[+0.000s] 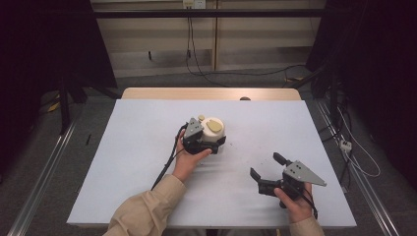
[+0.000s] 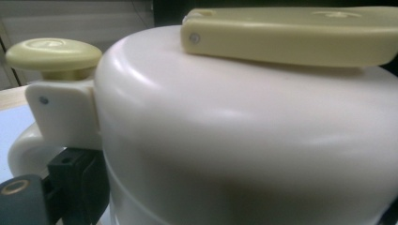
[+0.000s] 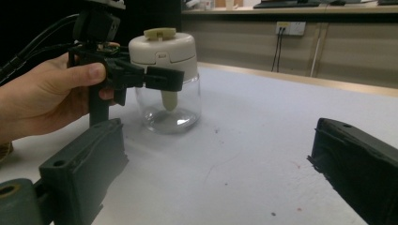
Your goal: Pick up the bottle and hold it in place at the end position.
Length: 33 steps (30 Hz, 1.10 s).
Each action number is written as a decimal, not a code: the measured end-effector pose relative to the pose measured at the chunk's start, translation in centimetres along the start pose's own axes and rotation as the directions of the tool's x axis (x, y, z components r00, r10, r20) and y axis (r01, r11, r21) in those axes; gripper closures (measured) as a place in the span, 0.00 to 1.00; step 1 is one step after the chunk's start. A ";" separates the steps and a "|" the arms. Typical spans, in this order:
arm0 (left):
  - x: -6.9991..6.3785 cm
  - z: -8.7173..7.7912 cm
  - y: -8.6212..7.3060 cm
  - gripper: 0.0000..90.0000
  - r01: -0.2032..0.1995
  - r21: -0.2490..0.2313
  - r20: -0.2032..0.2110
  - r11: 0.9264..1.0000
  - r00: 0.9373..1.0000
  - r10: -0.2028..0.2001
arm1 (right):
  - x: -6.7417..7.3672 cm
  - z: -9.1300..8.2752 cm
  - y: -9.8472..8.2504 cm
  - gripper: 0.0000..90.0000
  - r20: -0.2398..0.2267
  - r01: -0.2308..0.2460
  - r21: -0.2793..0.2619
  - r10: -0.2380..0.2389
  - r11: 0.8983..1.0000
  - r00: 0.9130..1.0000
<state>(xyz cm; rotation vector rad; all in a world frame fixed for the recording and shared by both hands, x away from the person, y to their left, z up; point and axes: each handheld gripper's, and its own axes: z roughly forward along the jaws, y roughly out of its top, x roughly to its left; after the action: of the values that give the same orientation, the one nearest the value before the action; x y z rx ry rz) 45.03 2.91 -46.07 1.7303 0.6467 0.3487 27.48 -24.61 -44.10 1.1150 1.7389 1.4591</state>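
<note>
Overhead, the left gripper (image 1: 209, 142) sits against the near-left side of a glass jar with a cream lid (image 1: 214, 132), its jaws reaching round the jar just under the lid. The jar stands upright near the middle of the pale blue table cover (image 1: 137, 162). The right gripper (image 1: 265, 173) hovers well apart toward the near right, jaws spread wide and holding nothing, so the left hand is plainly the nearer one. A wooden table edge (image 1: 211, 93) shows at the far side, and beyond it grey floor with cables.

Up close in the left gripper view, the cream lid (image 2: 244, 131) looms large, with a yellowish flip tab (image 2: 291, 40) on top and a round yellowish knob (image 2: 52, 54) at its hinge side; one black jaw (image 2: 75, 185) lies beside the lid's lower edge.

From the right gripper view, the jar (image 3: 168, 79) stands ahead and to the left, long axis vertical, clear glass below. The left gripper (image 3: 141, 77) has its jaws clamped round its neck, judged a firm hold. The right jaws frame bare table.
</note>
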 end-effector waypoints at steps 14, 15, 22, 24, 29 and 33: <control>0.0 -0.1 -0.1 0.07 -0.005 -0.003 -0.001 1.000 1.000 0.005 | 1.0 2.3 0.7 0.03 -0.004 -0.001 0.069 0.002 0.998 1.000; 0.0 -0.1 -0.1 0.07 -0.004 -0.003 -0.001 1.000 1.000 0.004 | 1.1 2.4 0.9 0.04 -0.004 -0.004 0.069 0.004 0.998 1.000; 0.0 0.0 -0.1 0.07 -0.004 -0.004 -0.001 1.000 1.000 0.004 | 1.8 3.6 1.6 0.15 -0.028 -0.006 0.083 0.008 0.997 1.000; 0.0 -0.1 -0.1 0.07 -0.005 -0.003 -0.001 1.000 1.000 0.005 | 2.0 4.0 1.8 0.19 -0.033 0.001 0.091 0.002 0.996 0.999; 0.0 -0.1 -0.1 0.07 -0.003 -0.004 0.000 1.000 1.000 0.003 | 2.3 4.7 2.6 0.28 -0.048 -0.016 0.085 0.020 0.996 0.999; 0.0 -0.1 -0.1 0.07 -0.004 -0.002 -0.002 1.000 1.000 0.004 | 2.3 5.2 3.2 0.36 -0.045 -0.032 0.082 0.035 0.996 0.998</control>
<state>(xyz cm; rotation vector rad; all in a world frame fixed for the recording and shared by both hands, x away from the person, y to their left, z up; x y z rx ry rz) 44.99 2.98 -46.12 1.7292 0.6442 0.3534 31.56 -20.04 -41.98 1.1658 1.8339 1.4566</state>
